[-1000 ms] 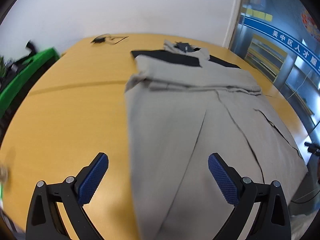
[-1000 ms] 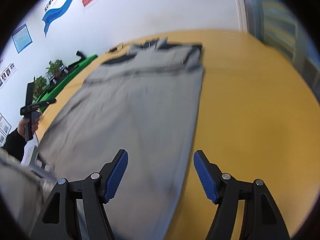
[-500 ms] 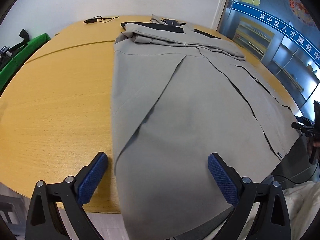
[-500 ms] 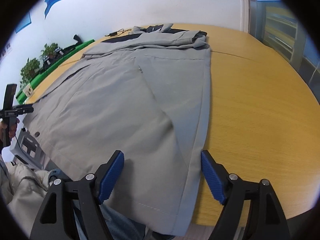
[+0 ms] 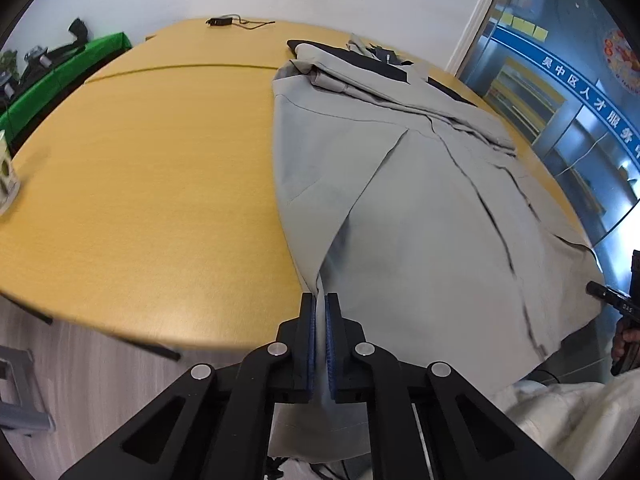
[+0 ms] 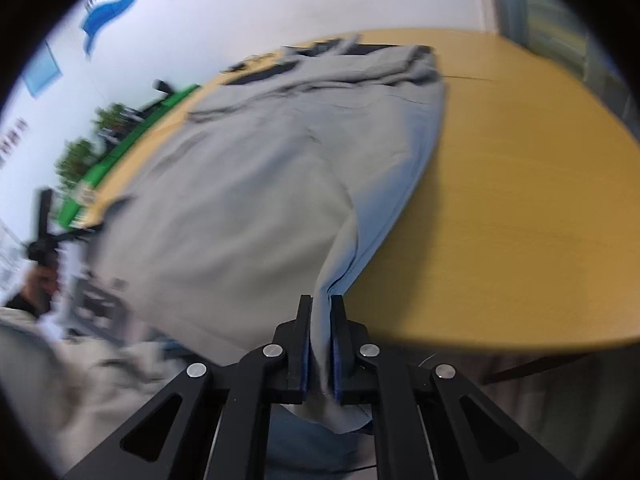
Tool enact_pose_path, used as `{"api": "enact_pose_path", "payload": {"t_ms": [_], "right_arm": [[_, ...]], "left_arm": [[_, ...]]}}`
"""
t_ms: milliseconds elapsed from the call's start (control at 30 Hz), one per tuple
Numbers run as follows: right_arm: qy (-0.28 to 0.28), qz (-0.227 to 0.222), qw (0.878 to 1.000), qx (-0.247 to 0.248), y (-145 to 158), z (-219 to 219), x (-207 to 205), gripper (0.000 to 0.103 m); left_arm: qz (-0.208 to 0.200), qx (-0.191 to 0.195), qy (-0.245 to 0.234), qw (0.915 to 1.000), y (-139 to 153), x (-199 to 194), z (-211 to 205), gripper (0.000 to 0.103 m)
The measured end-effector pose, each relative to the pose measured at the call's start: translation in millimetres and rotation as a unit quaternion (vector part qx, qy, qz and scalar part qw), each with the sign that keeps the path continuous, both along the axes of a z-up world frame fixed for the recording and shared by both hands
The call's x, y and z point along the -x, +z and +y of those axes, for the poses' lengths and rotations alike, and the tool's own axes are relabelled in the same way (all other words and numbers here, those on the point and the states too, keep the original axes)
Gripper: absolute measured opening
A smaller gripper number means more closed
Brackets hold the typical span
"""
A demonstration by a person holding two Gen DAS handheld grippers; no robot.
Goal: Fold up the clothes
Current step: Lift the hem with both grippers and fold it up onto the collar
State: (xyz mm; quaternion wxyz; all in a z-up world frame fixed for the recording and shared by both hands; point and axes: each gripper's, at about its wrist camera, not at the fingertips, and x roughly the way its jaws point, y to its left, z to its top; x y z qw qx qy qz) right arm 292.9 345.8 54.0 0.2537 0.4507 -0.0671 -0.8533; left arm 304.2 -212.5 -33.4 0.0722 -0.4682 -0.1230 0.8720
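A grey garment with black trim (image 5: pixel 420 200) lies spread along the round yellow table (image 5: pixel 160 168), its near hem hanging over the table's front edge. My left gripper (image 5: pixel 319 308) is shut on the hem's left corner, just off the table edge. In the right wrist view the same grey garment (image 6: pixel 260 184) runs away from me, and my right gripper (image 6: pixel 320 312) is shut on the hem's right corner, with cloth bunched between the pads. The far end of the garment is folded over near the collar (image 5: pixel 360 68).
A black cable with a plug (image 5: pixel 228 21) lies at the table's far edge. A small white box (image 5: pixel 6 176) stands at the table's left edge. A green bench with plants (image 6: pixel 120 128) lines the wall. The grey floor (image 5: pixel 80 380) lies below the table edge.
Both grippers were open above the garment's near hem; they have dropped to the table's front edge and closed on the hem, one at each corner. The right view is now blurred by motion.
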Motion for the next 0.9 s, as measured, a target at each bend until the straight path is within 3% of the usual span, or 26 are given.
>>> {"api": "enact_pose_path", "payload": {"t_ms": [133, 233, 333, 467, 600, 700, 767, 867, 900], "right_arm": [[-0.007, 0.069, 0.993, 0.1, 67, 16, -14, 0.006], [-0.017, 0.135, 0.982, 0.134, 109, 21, 3, 0.006], [-0.014, 0.17, 0.977, 0.129, 133, 13, 45, 0.006], [-0.029, 0.211, 0.972, 0.098, 167, 6, 116, 0.003], [-0.05, 0.242, 0.967, 0.057, 202, 10, 181, 0.003], [-0.049, 0.197, 0.979, 0.027, 195, 12, 235, 0.004], [-0.029, 0.138, 0.99, 0.021, 170, 14, 252, 0.007], [0.01, 0.033, 0.998, 0.045, 106, 25, 230, 0.01], [0.023, -0.002, 0.998, 0.053, 84, 29, 221, 0.02]], "left_arm": [[0.011, -0.053, -0.012, 0.9985, 39, -16, -6, 0.003], [0.055, -0.09, -0.025, 0.9941, 79, -1, -4, 0.003], [0.088, -0.117, -0.038, 0.9885, 116, 34, -2, 0.003], [0.119, -0.112, -0.076, 0.9837, 163, 110, 7, 0.003], [0.116, -0.111, -0.093, 0.9827, 183, 192, 15, 0.003], [0.098, -0.125, -0.087, 0.9835, 175, 233, 13, 0.003], [0.088, -0.123, -0.099, 0.9836, 165, 235, 14, 0.003], [0.065, -0.118, -0.103, 0.9856, 146, 218, 9, 0.003], [0.053, -0.121, -0.101, 0.9861, 138, 210, 6, 0.003]]}}
